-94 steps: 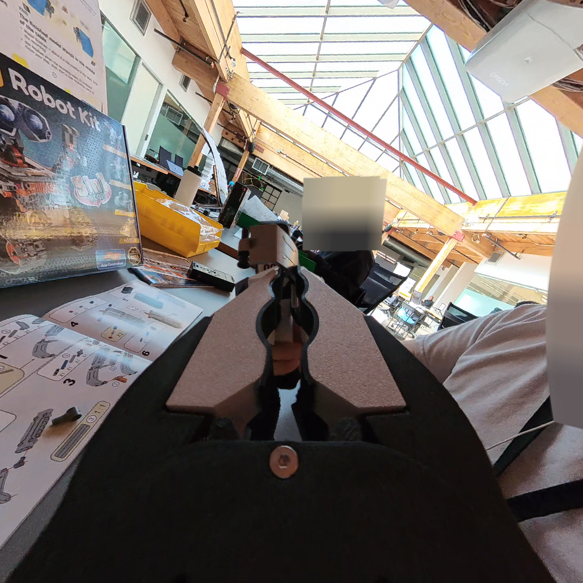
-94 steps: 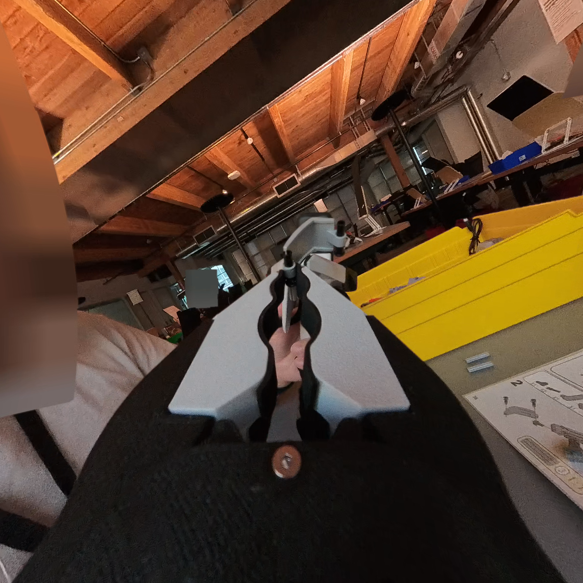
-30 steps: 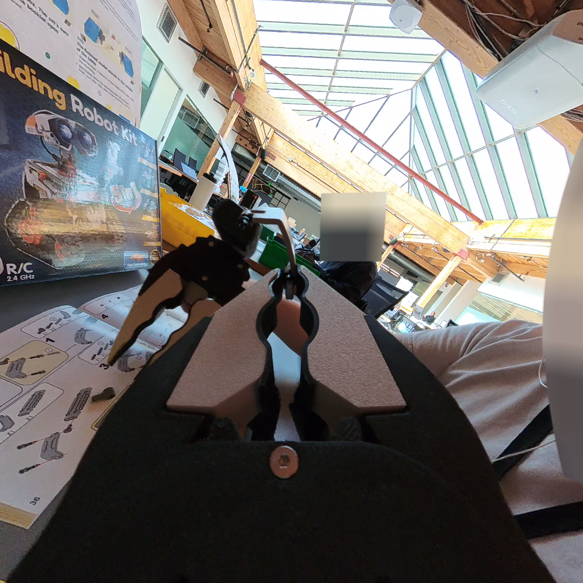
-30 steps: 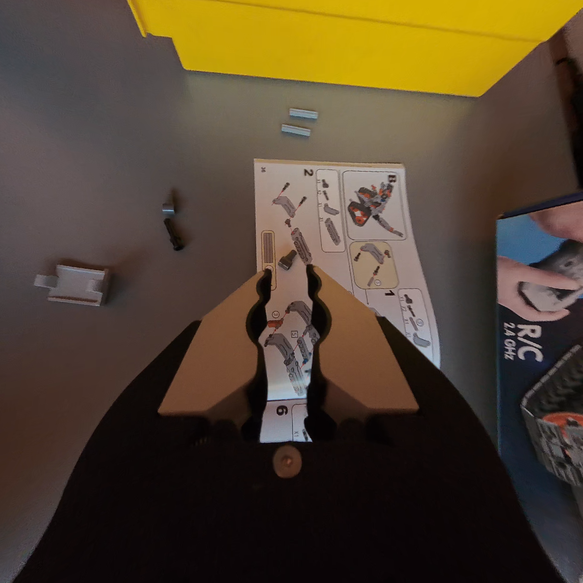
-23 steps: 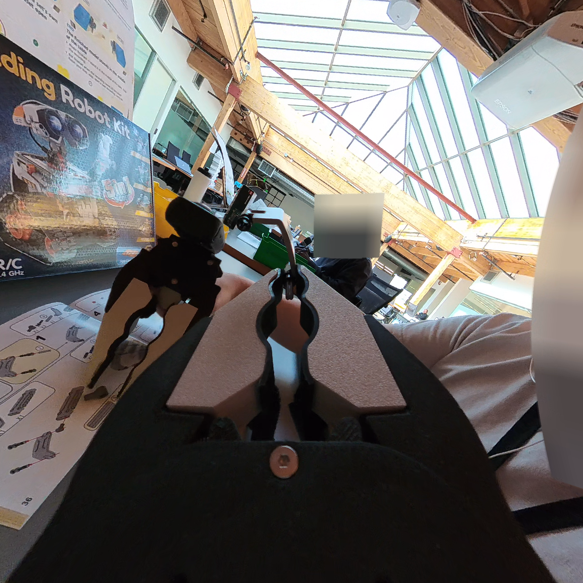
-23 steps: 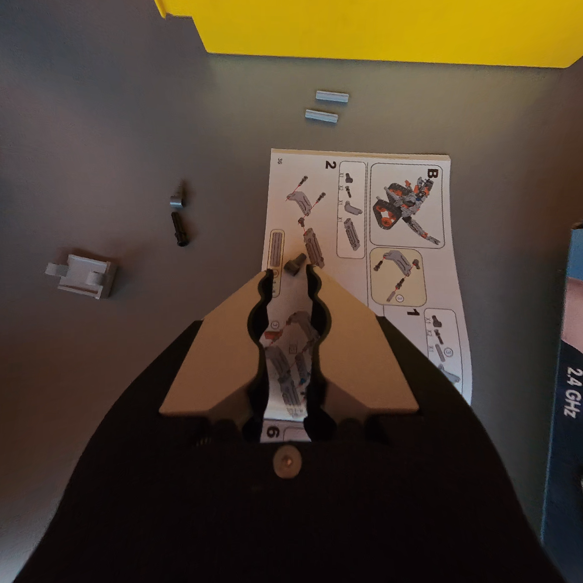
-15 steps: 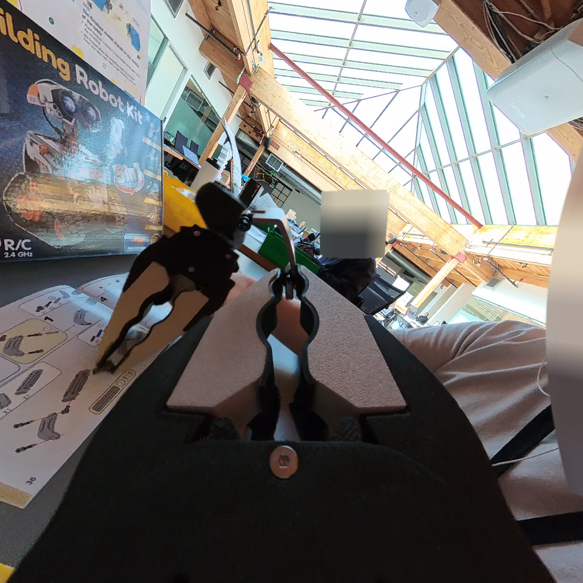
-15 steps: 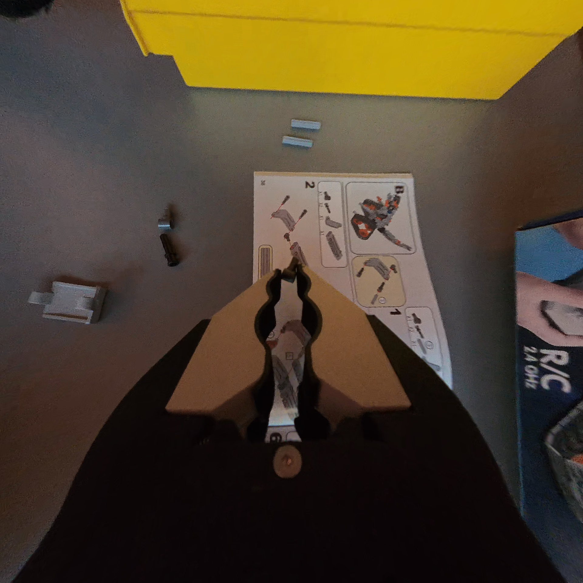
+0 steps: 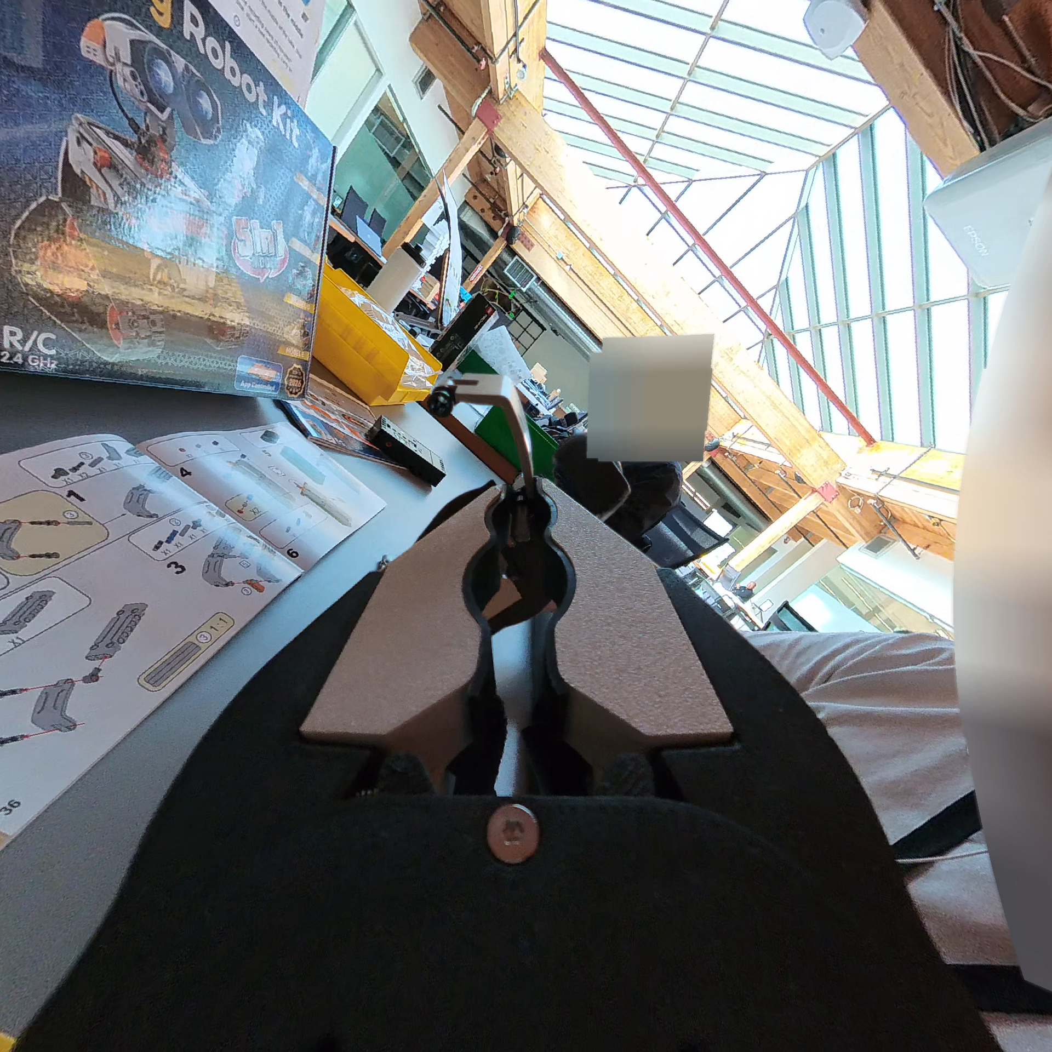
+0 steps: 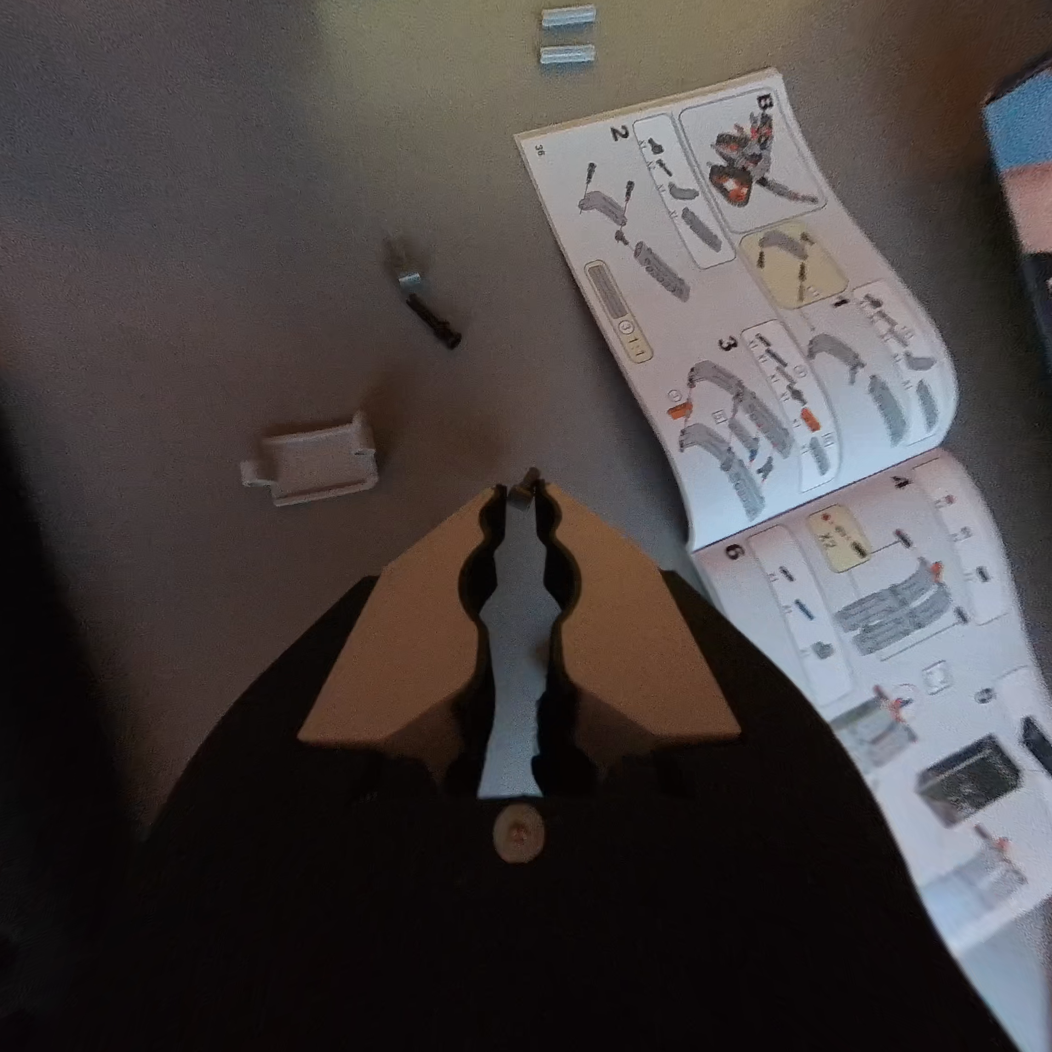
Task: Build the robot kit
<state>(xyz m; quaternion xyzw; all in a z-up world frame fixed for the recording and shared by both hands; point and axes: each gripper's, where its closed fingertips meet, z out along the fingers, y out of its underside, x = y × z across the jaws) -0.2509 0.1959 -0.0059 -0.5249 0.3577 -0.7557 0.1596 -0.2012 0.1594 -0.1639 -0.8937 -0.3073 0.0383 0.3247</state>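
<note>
Jaws of the right gripper (image 10: pixel 519 496) are pinched together on a small grey connector (image 10: pixel 524 487), held only at their very tips, so the purchase looks slight and a twist or a knock could probably flick the piece out. The view is blurred, and whether the connector touches the desk (image 10: pixel 199 171) cannot be told; it sits just beside a grey bracket (image 10: pixel 316 458) on the left and clear of the instruction booklet (image 10: pixel 768 341) on the right. Farther ahead lie a black pin (image 10: pixel 435 319) with a short grey sleeve (image 10: pixel 407 278) at its end, and beyond them 2 pale blue bars (image 10: pixel 567 34) side by side. Jaws of the left gripper (image 9: pixel 521 490) are clamped on the lower end of a grey bent beam (image 9: pixel 515 424), which rises from the tips and turns left, with a dark pin head (image 9: pixel 439 403) at its far end. That long overhang looks likely to pivot in the grip if pushed sideways, so any force would best run along the beam. Around it stand a printed kit box (image 9: pixel 142 199) and a yellow bin (image 9: pixel 364 347).
</note>
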